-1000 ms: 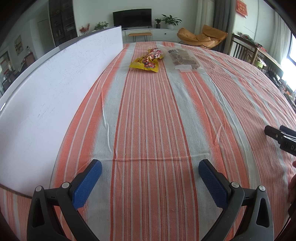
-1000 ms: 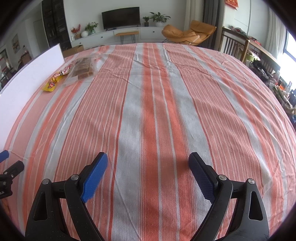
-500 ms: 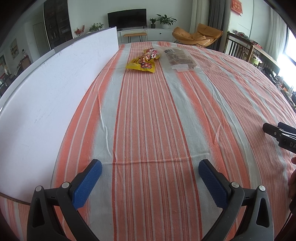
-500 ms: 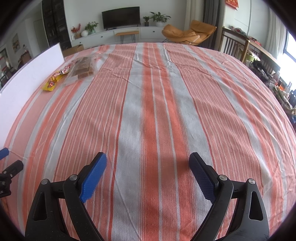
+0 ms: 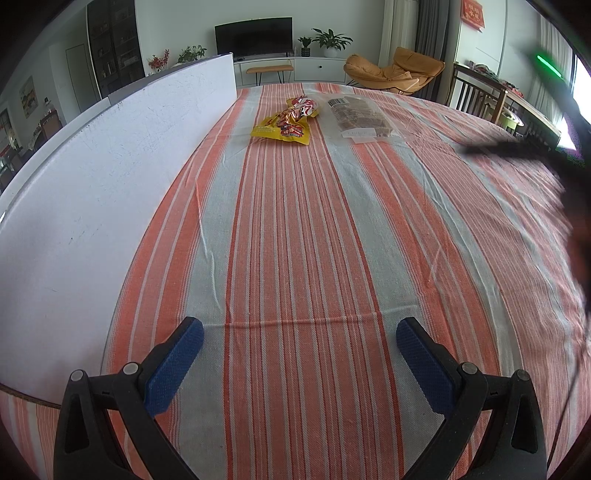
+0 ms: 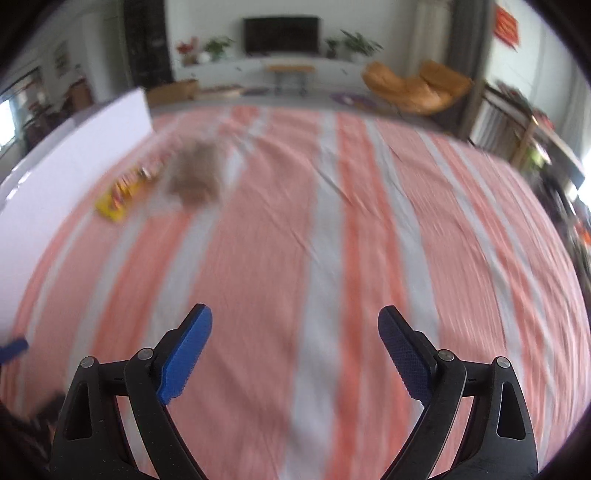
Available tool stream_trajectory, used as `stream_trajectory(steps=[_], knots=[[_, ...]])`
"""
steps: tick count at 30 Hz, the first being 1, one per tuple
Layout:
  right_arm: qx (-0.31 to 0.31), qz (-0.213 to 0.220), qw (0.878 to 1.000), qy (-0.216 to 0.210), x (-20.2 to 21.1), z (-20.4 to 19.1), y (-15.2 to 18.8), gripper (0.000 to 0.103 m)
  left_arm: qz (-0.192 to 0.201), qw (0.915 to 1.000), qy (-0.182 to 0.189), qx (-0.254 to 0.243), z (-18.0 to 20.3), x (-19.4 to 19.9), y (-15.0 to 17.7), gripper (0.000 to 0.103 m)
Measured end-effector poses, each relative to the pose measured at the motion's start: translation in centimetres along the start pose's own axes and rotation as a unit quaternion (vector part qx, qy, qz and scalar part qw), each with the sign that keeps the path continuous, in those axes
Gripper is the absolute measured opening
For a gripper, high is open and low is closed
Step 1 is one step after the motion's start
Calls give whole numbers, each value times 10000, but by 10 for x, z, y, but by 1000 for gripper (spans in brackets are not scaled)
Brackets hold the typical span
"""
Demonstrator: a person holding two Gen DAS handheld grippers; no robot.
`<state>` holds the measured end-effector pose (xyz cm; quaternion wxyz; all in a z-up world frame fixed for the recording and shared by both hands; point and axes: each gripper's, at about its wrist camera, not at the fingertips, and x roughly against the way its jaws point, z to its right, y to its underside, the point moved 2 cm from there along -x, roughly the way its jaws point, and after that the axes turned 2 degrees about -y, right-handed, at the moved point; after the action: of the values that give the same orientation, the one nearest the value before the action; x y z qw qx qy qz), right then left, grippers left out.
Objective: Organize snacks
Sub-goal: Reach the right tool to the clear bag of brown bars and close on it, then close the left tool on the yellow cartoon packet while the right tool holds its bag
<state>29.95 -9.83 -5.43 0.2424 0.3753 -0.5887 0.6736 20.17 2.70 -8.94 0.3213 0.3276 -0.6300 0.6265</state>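
Across the striped tablecloth (image 5: 295,229) — yellow snack packet (image 5: 286,127), print unreadable; barcoded clear packet (image 5: 356,116).

Dark TV (image 5: 253,36) on white wall, orange lounge chair (image 5: 397,69) right.

The right wrist view is smeared throughout: ahead and left of the right gripper (image 6: 294,326), the yellow snack bag (image 6: 123,192) and brown packet (image 6: 195,173) lose their print. In the left wrist view, a dark blurred shape (image 5: 517,147) to the right runs off the frame.
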Motion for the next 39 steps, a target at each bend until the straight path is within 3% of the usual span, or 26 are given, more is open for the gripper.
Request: stream_trajectory(steps=[4, 7, 9, 11, 14, 16, 23, 31, 36, 39], knots=[[361, -371, 9974, -498, -62, -49, -70, 93, 0, 10000, -2, -5, 0, 0, 0, 103], [481, -456, 9970, -395, -97, -78, -102, 93, -1, 10000, -1, -1, 0, 0, 0, 103], [553, -475, 9967, -361, -112, -91, -112, 93, -1, 10000, 0, 1, 0, 0, 0, 103], [567, -755, 9950, -321, -131, -95, -113, 93, -1, 10000, -1, 2, 0, 0, 0, 103], [45, -868, 9955, -375, -137, -82, -112, 90, -3, 10000, -1, 1, -1, -1, -1, 103], [-172, -761, 9964, -322, -129, -72, -107, 59, -3, 10000, 0, 1, -1, -1, -1, 103], [-290, -819, 9949, -521, -78, -37, -43, 58, -4, 10000, 0, 0, -1, -2, -1, 103], [-411, -297, 9987, -38, 7, 17, 60, 59, -6, 10000, 0, 1, -2, -2, -1, 103], [-408, 87, 9991, 38, 13, 24, 71, 72, -8, 10000, -1, 0, -1, -2, -1, 103], [-468, -39, 9989, 97, 6, 28, 71, 80, -7, 10000, -1, 0, -1, -2, -2, 103]])
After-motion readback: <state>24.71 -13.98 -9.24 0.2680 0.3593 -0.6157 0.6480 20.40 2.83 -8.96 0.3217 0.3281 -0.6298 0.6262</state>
